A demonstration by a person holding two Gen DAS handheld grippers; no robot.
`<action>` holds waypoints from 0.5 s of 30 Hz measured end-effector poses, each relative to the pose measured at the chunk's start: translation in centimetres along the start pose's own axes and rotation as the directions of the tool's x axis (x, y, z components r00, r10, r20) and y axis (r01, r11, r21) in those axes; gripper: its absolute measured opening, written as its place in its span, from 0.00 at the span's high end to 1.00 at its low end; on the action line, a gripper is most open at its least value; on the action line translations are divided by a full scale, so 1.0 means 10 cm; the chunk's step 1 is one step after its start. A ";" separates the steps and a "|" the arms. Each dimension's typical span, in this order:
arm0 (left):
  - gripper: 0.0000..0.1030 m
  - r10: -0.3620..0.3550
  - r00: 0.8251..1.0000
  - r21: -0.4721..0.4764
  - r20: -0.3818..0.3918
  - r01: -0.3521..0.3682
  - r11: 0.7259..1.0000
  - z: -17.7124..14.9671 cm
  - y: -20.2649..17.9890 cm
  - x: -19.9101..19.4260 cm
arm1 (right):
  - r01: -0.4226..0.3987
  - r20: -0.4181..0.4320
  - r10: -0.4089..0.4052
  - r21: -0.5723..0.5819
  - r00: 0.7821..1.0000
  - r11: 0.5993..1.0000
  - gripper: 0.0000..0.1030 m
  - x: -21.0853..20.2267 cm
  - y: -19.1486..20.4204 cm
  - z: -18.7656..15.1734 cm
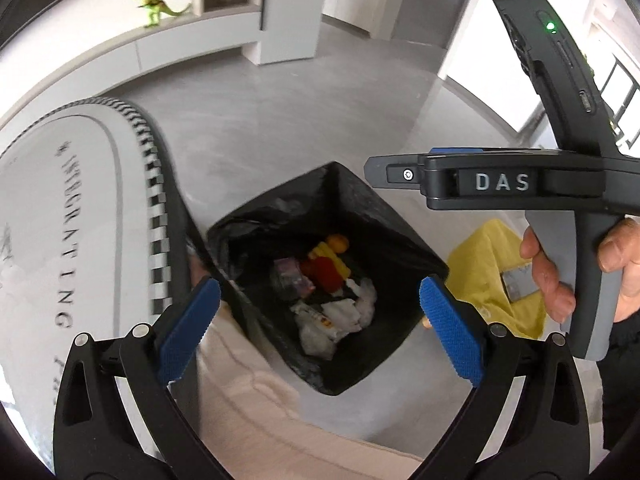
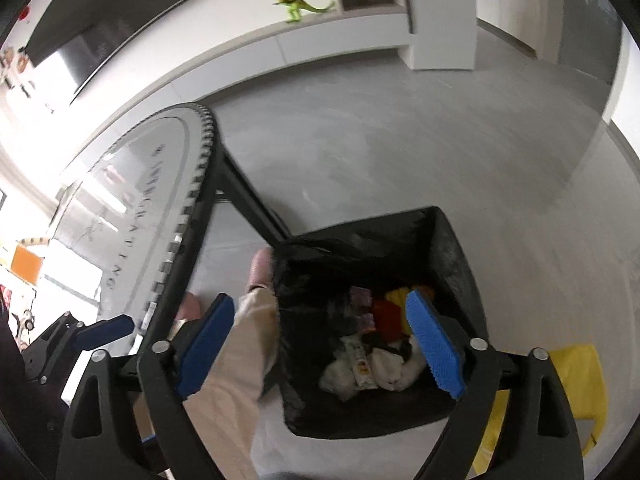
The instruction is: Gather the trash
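- The left hand-held gripper (image 1: pixel 320 320) hangs above a black-lined trash bin (image 1: pixel 404 248) on a grey floor (image 1: pixel 280 120), its blue-padded jaws spread wide apart with nothing between them.
- Straight ahead of it and below, in the bin's bottom, lies the collected trash: crumpled white tissue (image 1: pixel 352 312), a small printed wrapper (image 1: pixel 316 314), a pinkish packet (image 1: pixel 290 276) and a red-and-yellow toy figure (image 1: pixel 326 264).
- The right hand-held gripper (image 2: pixel 320 344) points down at the same bin (image 2: pixel 452 240) from beside it, jaws also apart and empty; the tissue (image 2: pixel 384 368) and the red-and-yellow figure (image 2: pixel 386 314) show between and just past its pads.
- In the left wrist view, the body of the right hand-held gripper crosses the upper right, held by a person's hand (image 1: pixel 560 272); its side reads "DAS" (image 1: pixel 502 182) and a green light (image 1: pixel 550 26) glows on the upright part above it.
- To the left of both grippers stands a round white table (image 1: pixel 60 220) with a black-and-white checked rim; the lettering on its top is blurred and appears to read "INTEGRATING" (image 1: pixel 70 232).
- A yellow bag (image 1: pixel 492 272) lies on the floor just right of the bin.
- A light trouser leg (image 2: pixel 240 360) fills the space near the left edge of the bin.
- Far beyond the grippers, a green toy dinosaur (image 1: pixel 154 4) stands on a white ledge (image 1: pixel 192 32) along the wall.
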State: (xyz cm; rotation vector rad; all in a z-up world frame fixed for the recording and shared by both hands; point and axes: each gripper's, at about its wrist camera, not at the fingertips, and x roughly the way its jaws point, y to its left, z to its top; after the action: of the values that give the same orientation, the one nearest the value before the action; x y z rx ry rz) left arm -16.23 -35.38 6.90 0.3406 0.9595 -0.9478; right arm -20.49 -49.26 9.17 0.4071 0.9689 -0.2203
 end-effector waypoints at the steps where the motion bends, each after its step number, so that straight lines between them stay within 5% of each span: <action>1: 0.06 0.011 1.000 -0.009 0.008 -0.011 1.000 -0.02 0.05 -0.05 | -0.004 0.002 0.004 -0.014 1.000 1.000 0.13 0.00 0.09 0.02; 15: 0.06 0.174 0.981 -0.188 0.081 -0.156 0.970 -0.44 1.00 -0.79 | -0.092 -0.013 0.091 -0.227 0.996 0.969 0.13 0.20 1.35 0.18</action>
State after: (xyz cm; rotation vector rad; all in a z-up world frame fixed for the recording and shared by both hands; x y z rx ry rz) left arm -12.29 -22.74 9.43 0.2151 0.9054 -0.7128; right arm -13.12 -37.85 11.58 0.2405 0.9638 -0.0235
